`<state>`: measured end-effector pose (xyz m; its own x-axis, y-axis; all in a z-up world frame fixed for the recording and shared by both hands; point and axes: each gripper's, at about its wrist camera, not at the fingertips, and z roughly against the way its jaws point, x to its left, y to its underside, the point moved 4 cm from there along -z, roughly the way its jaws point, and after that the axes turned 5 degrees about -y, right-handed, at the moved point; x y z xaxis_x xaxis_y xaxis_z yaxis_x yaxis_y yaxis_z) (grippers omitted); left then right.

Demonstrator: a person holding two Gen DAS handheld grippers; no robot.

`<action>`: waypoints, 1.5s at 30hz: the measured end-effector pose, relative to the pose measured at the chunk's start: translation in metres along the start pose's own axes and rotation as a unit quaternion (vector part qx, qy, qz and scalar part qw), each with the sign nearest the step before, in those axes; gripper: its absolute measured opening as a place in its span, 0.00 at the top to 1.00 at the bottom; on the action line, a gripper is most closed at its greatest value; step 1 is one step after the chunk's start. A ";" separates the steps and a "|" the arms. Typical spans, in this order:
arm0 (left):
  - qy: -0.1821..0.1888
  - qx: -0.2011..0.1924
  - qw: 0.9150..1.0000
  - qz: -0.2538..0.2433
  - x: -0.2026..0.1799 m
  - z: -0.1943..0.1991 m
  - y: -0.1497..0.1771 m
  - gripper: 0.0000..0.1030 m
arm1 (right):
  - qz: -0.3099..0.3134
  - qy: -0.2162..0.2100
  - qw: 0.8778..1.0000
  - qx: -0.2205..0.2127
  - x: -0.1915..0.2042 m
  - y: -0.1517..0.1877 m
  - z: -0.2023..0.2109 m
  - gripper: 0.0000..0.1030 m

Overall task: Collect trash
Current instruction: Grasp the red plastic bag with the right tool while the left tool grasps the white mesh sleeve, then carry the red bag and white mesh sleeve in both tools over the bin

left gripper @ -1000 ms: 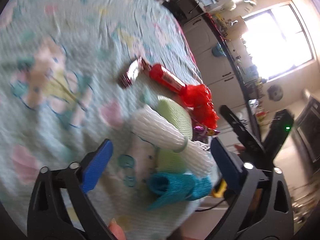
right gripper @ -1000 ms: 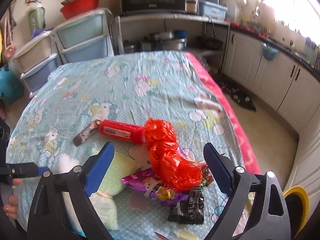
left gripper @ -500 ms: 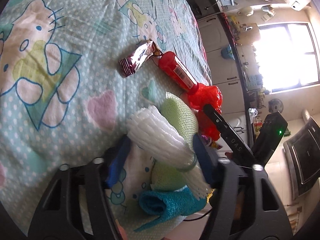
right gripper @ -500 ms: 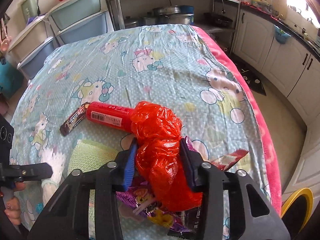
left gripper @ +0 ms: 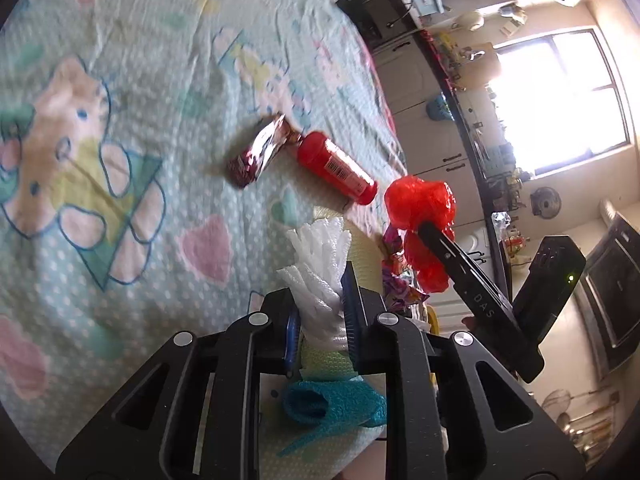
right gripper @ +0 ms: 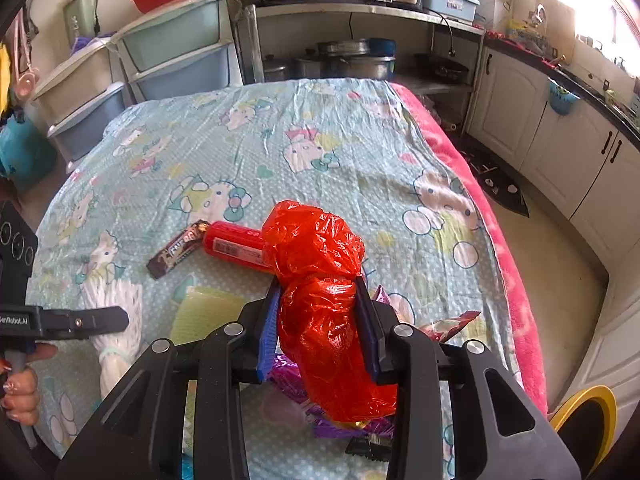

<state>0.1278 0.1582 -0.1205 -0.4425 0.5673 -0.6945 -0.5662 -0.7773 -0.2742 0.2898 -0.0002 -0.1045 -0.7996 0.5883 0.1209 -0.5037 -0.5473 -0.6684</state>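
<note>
My left gripper (left gripper: 320,300) is closing and its blue pads squeeze a white foam net (left gripper: 320,252) over the cartoon-print cloth (left gripper: 120,80). The right gripper (right gripper: 318,312) is also closing, its pads pressed into a crumpled red plastic bag (right gripper: 316,248), which sticks up past the fingertips. On the cloth lie a red tube (right gripper: 236,246), a brown chocolate wrapper (right gripper: 176,248), a pale green foam sheet (right gripper: 204,312), purple wrappers (right gripper: 288,380) and a black wrapper (right gripper: 368,446). A teal net (left gripper: 332,400) lies under the left gripper.
A pink blanket edge (right gripper: 480,184) borders the cloth on the right. Beside it, low down, stands a yellow-rimmed bin (right gripper: 584,412). Plastic drawer units (right gripper: 172,52) and a shelf with pots (right gripper: 352,60) stand behind the table, white cabinets (right gripper: 560,152) on the right.
Both grippers went from wide open to closed: the left onto the white foam net, the right onto the red bag. The red bag now stands raised off the wrappers.
</note>
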 end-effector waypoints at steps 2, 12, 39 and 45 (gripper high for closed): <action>-0.003 -0.012 1.000 -0.010 -0.003 0.008 -0.002 0.88 | 0.004 -0.002 1.000 -0.007 0.005 -0.002 0.005 0.69; -0.034 -0.076 0.992 -0.093 -0.043 0.041 -0.001 0.88 | 0.016 -0.020 0.999 -0.044 0.030 -0.007 0.044 0.69; -0.044 -0.142 0.948 -0.282 -0.158 0.053 0.029 0.88 | -0.024 0.025 0.988 -0.152 0.004 0.023 0.177 0.69; -0.032 -0.143 0.941 -0.306 -0.182 0.048 0.036 0.88 | -0.044 0.047 0.983 -0.173 -0.014 0.034 0.203 0.69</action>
<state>0.1552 0.0401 0.0281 -0.1402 0.9406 -0.3092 -0.5220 -0.3356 -0.7842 0.2176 -0.1480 0.0194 -0.7151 0.6865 0.1319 -0.4156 -0.2657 -0.8699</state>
